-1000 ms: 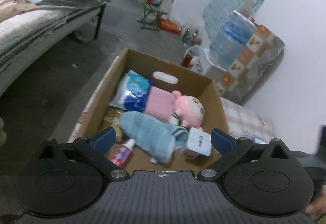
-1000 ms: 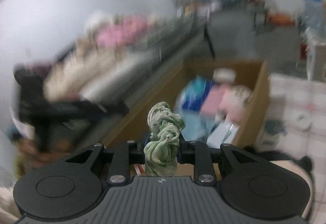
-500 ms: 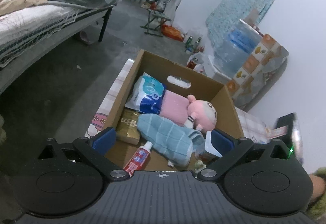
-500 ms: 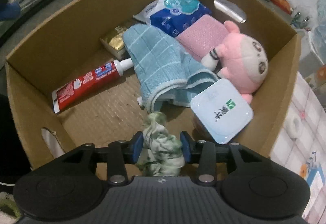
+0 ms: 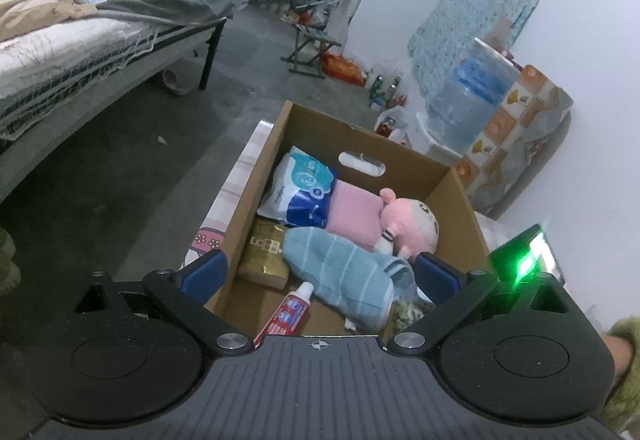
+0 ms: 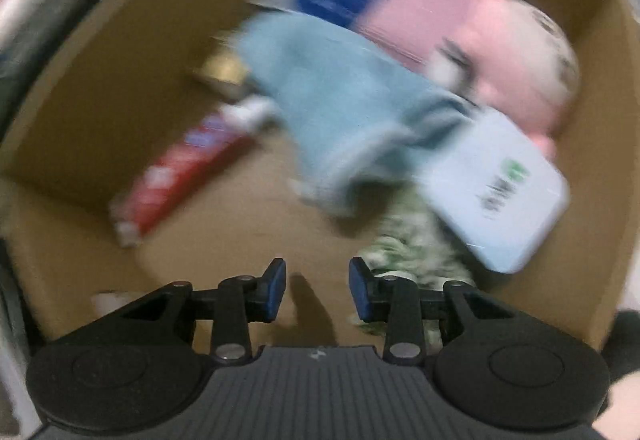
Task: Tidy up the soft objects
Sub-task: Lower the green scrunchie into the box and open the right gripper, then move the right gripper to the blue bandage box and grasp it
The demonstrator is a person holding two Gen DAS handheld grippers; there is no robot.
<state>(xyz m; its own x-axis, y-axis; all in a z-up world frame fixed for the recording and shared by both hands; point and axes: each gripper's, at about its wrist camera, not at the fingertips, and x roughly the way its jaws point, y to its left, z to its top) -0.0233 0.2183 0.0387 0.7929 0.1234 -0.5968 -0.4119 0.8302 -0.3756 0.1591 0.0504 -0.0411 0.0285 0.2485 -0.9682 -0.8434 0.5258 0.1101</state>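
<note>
Looking through heavy blur, we see our right gripper (image 6: 317,286) parted and empty, the green cloth (image 6: 404,246) lying seemingly at two o'clock inside the cardboard box (image 5: 256,195), while our left gripper (image 5: 320,274) gapes empty.

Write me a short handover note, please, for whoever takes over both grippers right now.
Left gripper: jaws wide open, empty, hovering at the near end of the cardboard box.
Right gripper: jaws open, empty, low inside the box.
Done: green-and-white cloth lies on the box floor, partly under the white square container, beside the blue towel and pink plush toy.
Left: lift the right gripper out; no other loose soft item is in view.
</note>
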